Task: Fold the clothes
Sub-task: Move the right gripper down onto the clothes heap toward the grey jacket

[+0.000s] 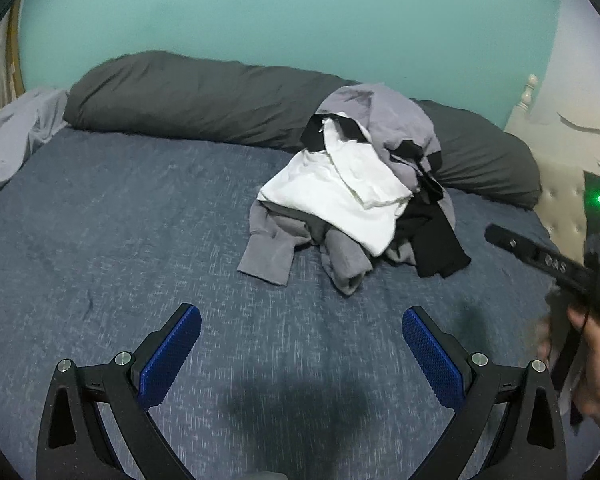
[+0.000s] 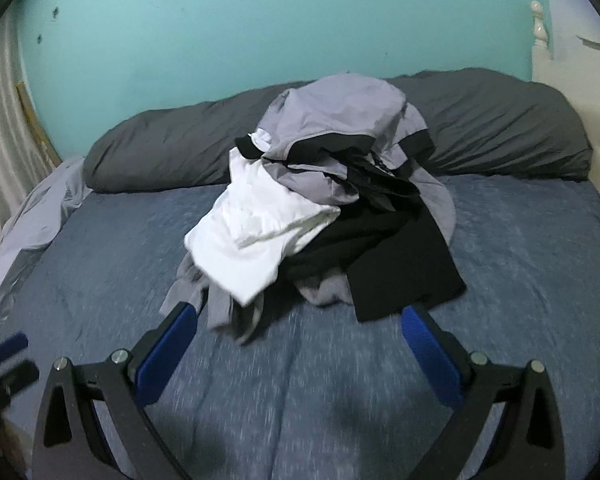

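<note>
Left wrist view: I am holding the left gripper [image 1: 301,328] spread wide and empty over the bedspread [image 1: 100,220], short of the clothes pile [image 1: 352,196].

Right wrist view: the right gripper [image 2: 300,326] is also gaping, empty, nearing the white garment [image 2: 240,248]. Judged step: approach; next calls for pinching one top garment.

left gripper [image 1: 301,330] and right gripper [image 2: 299,328] both gape wide, empty.

Lower layers of clothes pile [image 2: 324,216] hidden under top garments; item count indeterminate. Hand [image 1: 596,364] cut off at frame edge. Bedspread [image 2: 300,380] motion-blurred near camera.
</note>
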